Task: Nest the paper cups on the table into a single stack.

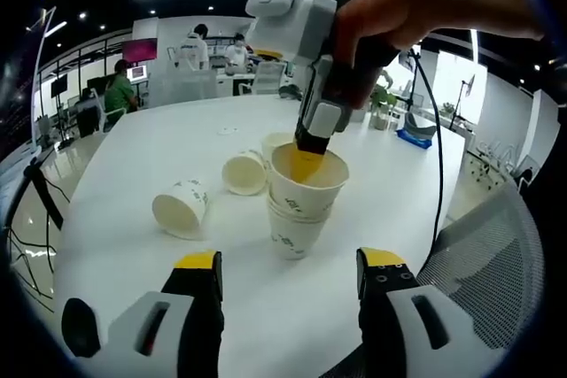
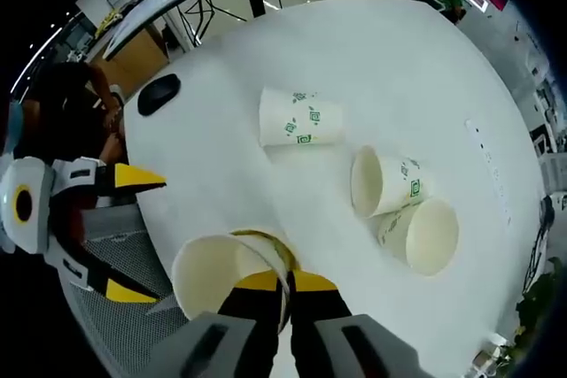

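The right gripper (image 1: 312,143) comes down from above with its jaws pinched on the rim of the top paper cup (image 1: 306,181), one jaw inside the mouth and one outside. That cup sits upright, seated in the stack (image 1: 295,232) on the white table (image 1: 133,148), though I cannot tell if it is fully home.

The left gripper (image 1: 288,282) hangs low in front of the stack with its jaws spread and nothing between them.

Three loose cups lie tipped on their sides beyond the stack. One with green print (image 2: 299,118) lies alone, its long axis along the tabletop. Two more, (image 2: 383,182) and (image 2: 423,235), touch each other. From the left gripper view, the lone cup (image 1: 182,208) is nearest the left gripper, just up and to its left, its mouth turned towards that gripper, so I'd judge the left gripper best placed to fetch it.
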Demonstrator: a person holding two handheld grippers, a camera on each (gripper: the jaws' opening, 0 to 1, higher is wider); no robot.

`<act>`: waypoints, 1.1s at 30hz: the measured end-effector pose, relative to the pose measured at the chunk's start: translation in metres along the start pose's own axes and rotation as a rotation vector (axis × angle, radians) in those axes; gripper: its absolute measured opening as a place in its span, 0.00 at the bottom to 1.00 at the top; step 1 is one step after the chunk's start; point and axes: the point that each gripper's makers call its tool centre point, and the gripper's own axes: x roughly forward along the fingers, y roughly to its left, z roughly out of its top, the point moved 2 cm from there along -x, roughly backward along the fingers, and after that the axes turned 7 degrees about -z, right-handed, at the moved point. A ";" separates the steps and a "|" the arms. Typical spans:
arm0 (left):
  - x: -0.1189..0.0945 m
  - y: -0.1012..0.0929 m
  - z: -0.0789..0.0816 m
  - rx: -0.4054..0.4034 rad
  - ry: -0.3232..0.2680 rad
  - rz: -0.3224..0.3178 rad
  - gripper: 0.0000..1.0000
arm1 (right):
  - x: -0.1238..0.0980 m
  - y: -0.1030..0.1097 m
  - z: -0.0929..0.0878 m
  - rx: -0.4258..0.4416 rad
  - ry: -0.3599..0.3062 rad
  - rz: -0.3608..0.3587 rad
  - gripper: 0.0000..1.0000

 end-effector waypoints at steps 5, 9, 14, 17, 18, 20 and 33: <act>0.000 0.000 0.000 0.000 -0.001 0.001 0.60 | 0.000 0.001 -0.001 0.001 -0.001 0.003 0.02; 0.000 0.000 0.000 0.000 -0.001 0.002 0.60 | 0.000 0.001 0.000 -0.009 -0.001 0.008 0.07; 0.001 0.002 -0.001 0.000 0.001 0.003 0.60 | -0.002 0.001 0.000 -0.010 -0.006 0.019 0.09; 0.001 0.001 -0.001 0.001 0.001 0.003 0.60 | -0.004 -0.002 0.002 -0.012 -0.014 0.013 0.09; 0.001 0.002 -0.001 0.001 0.002 0.004 0.60 | -0.005 -0.003 0.002 -0.013 -0.016 0.012 0.09; 0.002 0.002 -0.001 0.001 0.003 0.004 0.60 | -0.007 -0.003 0.002 -0.015 -0.019 0.009 0.10; 0.003 0.002 -0.003 0.005 0.007 0.004 0.59 | -0.022 -0.010 0.004 0.059 -0.073 0.057 0.13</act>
